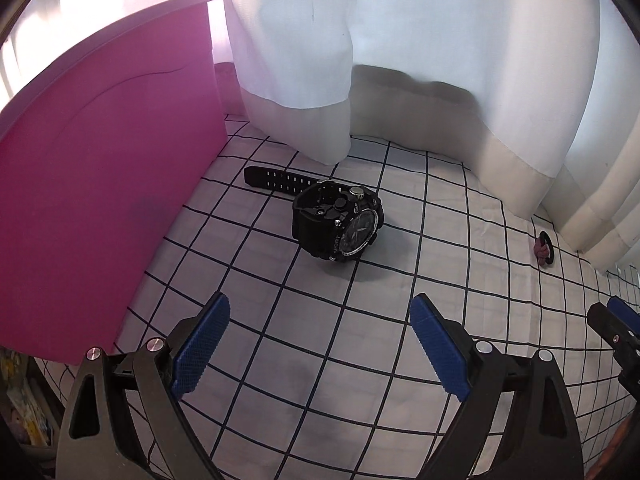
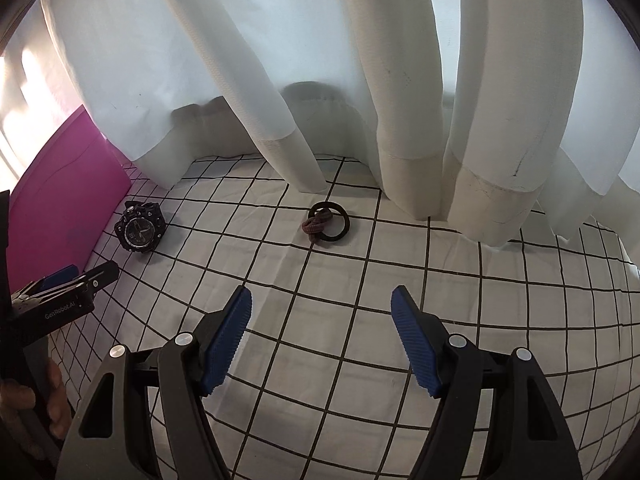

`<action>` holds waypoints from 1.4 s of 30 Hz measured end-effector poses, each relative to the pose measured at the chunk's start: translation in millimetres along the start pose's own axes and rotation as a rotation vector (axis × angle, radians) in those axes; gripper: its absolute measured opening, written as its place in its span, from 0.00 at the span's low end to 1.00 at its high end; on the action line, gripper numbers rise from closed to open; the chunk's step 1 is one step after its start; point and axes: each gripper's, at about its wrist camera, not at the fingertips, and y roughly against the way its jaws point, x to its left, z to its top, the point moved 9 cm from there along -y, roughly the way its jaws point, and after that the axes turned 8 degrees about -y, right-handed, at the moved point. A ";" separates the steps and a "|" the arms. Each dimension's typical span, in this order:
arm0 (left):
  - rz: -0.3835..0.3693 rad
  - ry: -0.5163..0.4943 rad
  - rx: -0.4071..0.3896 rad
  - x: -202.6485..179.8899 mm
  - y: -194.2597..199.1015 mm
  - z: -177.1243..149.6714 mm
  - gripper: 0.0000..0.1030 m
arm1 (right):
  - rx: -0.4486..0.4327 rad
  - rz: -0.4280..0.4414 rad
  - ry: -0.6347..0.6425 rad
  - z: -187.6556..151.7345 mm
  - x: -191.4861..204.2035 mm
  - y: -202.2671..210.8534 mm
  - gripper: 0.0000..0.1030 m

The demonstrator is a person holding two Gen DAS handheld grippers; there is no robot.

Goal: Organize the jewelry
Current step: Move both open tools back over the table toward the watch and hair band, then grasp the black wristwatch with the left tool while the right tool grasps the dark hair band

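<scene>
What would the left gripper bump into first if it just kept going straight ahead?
Probably the black sport watch, which lies on the checked cloth roughly ahead of the open left gripper. Only bare cloth shows between them, though depth is hard to judge in this fisheye view.

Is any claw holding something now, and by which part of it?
Nothing is held. The left claw and right claw are open; the watch and bracelets lie untouched.

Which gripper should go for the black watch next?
Left. The left gripper is open and aimed straight at the watch, lying beside the pink box. The right gripper, also open, faces the dark rings instead.
</scene>
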 end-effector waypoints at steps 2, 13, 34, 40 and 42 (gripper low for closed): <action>-0.011 0.002 0.003 -1.3 -7.0 2.1 0.87 | 0.007 -0.015 -0.005 3.1 0.1 -9.7 0.67; -0.027 -0.067 -0.012 -20.5 -42.3 11.8 0.87 | 0.035 -0.074 0.010 24.5 -1.5 -60.2 0.67; -0.004 -0.044 0.017 -13.1 -87.4 35.1 0.89 | -0.025 -0.162 0.066 41.7 9.8 -98.8 0.67; -0.032 -0.009 0.004 -13.0 -88.4 34.5 0.88 | -0.046 -0.149 0.072 35.4 12.7 -94.8 0.60; -0.038 -0.019 -0.013 -14.9 -85.0 34.0 0.81 | -0.049 -0.144 0.080 32.6 18.0 -94.2 0.46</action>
